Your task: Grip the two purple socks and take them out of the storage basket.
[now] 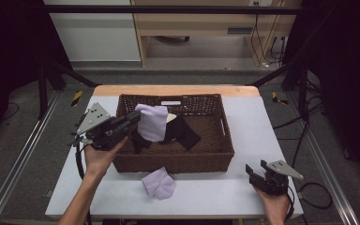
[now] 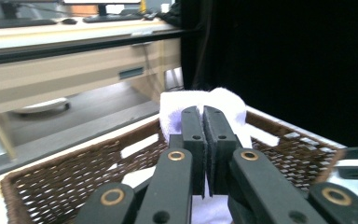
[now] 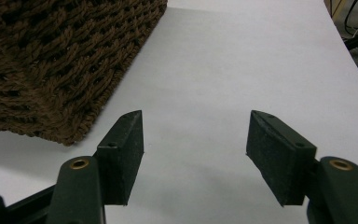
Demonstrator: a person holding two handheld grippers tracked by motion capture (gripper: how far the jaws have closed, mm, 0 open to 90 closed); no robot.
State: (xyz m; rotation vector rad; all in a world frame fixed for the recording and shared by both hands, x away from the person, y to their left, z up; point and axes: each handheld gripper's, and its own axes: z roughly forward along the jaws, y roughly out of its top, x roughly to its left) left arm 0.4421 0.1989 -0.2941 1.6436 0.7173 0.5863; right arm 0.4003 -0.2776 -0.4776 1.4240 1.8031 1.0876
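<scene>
One lavender sock (image 1: 153,122) hangs pinched in my closed left gripper (image 1: 132,120) over the basket (image 1: 225,145); thin hold may slip. Right gripper (image 3: 193,144) open, empty.

Brown woven basket (image 1: 215,159), lilac sock (image 1: 153,122) centre frame, black cloth (image 1: 183,133) beside it, another lilac sock (image 1: 159,183) on white table (image 1: 258,140).

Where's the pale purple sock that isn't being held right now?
In the high view, the loose lilac sock lies on the white table, just in front of the wicker basket, at its near wall.
</scene>
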